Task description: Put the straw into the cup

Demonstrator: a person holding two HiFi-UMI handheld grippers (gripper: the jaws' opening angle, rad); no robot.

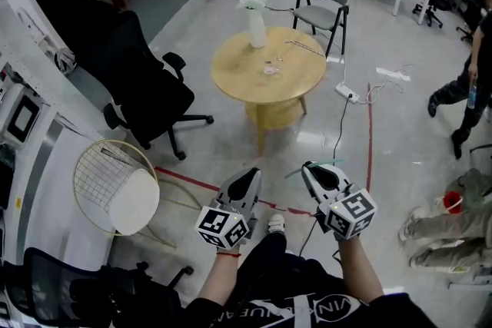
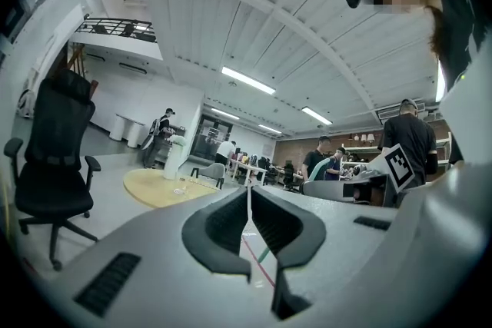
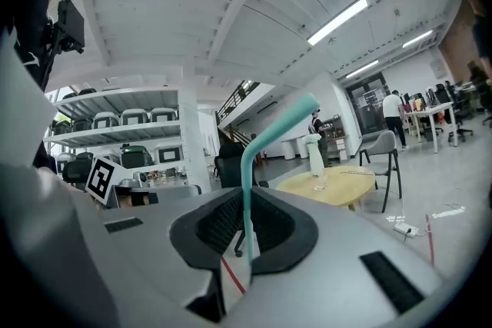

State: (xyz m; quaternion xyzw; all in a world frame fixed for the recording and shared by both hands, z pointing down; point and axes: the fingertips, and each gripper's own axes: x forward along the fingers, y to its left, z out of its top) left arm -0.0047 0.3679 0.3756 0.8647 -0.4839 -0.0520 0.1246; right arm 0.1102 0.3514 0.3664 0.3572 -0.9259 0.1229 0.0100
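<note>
Standing well apart from the round table (image 1: 231, 77), the person is holding both grippers out level in front of the body. The right gripper (image 3: 247, 205) is clamping the teal straw (image 3: 270, 128) between its pads; the straw is rising upright out of the jaws and bending over at its top (a bendy type, by the look of it). The left gripper (image 2: 249, 205) is carrying nothing: its jaws are sitting together, with only a thin slit showing between them.

The cup (image 1: 270, 68), a small clear glass, is standing on the table near its middle, just beside a tall white vase (image 1: 256, 25). Bare floor is lying between the grippers and the table.

So, judging by this, the pick-up part is looking done, since the straw is firmly gripped. The approach to the table, lining the straw's lower end over the cup's mouth, lowering it in and letting go are all waiting to be done. The task is looking less than halfway along.
</note>
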